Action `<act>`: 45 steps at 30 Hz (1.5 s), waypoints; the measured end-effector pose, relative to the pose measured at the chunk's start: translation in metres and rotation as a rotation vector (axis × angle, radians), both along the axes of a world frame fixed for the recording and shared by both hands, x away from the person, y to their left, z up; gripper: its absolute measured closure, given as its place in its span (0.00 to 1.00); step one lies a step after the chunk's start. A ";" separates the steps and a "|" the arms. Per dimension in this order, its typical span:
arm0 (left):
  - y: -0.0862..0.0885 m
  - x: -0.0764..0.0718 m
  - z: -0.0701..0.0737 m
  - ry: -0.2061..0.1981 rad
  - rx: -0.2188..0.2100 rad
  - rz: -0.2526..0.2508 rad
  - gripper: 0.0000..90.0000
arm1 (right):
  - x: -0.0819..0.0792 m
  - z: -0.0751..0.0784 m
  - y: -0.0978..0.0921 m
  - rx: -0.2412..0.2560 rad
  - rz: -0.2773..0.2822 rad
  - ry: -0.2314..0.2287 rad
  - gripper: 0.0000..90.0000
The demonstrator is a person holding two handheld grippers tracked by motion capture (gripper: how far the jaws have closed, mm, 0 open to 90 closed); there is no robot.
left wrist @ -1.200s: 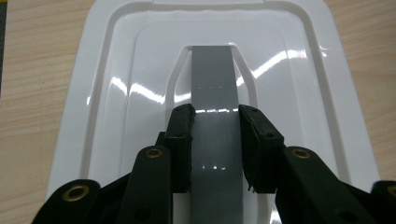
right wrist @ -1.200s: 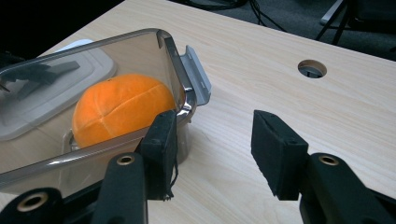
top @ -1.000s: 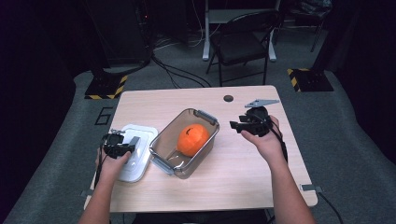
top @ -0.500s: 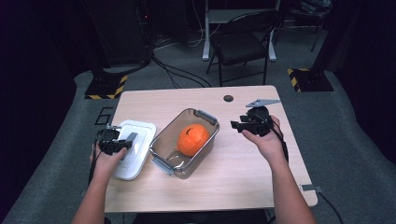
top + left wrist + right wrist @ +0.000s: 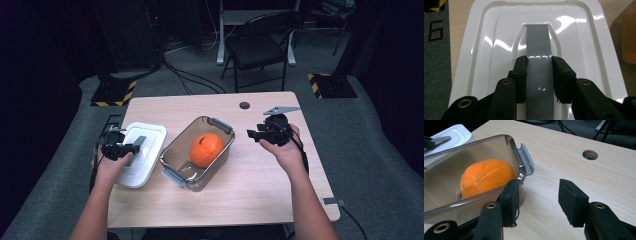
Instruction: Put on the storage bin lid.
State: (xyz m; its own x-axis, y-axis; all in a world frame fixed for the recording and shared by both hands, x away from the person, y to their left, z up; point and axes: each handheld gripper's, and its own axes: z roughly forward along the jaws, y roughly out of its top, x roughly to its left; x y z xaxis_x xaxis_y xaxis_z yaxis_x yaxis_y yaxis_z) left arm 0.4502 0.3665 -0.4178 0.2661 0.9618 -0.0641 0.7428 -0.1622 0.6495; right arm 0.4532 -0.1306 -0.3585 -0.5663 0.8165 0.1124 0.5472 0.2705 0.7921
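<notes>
Dark studio, wooden desk (image 5: 260, 185): left of the tub (image 5: 197, 152) holding an orange (image 5: 206, 149), the left claw (image 5: 539, 75) pinched the lid (image 5: 486, 50) by its grey handle (image 5: 538, 47); the right claw (image 5: 537, 200) waited spread beside the tub. Lidding remained undone.

The lid (image 5: 486, 50) is glossy white, with a flat grey handle strip (image 5: 539, 50) down its middle. The container (image 5: 197, 152) is smoky clear brown with grey latches, and the round fruit (image 5: 486, 177) in it is bright orange. Both grippers, the left gripper (image 5: 539, 75) and the right gripper (image 5: 537, 200), are black. The table (image 5: 260, 190) is pale wood grain; at its 10 o'clock and 2 o'clock, the floor shows yellow-and-black hazard stripes (image 5: 112, 95).
</notes>
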 end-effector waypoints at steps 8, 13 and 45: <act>0.000 0.001 0.014 -0.001 -0.016 0.001 0.74 | 0.002 -0.003 0.001 -0.001 0.005 0.008 0.57; 0.000 0.000 0.024 0.009 -0.020 -0.008 0.74 | 0.002 -0.002 0.000 0.001 0.007 0.004 0.57; -0.042 -0.002 0.080 -0.029 -0.014 -0.120 0.74 | 0.000 0.000 -0.005 0.016 -0.001 -0.007 0.57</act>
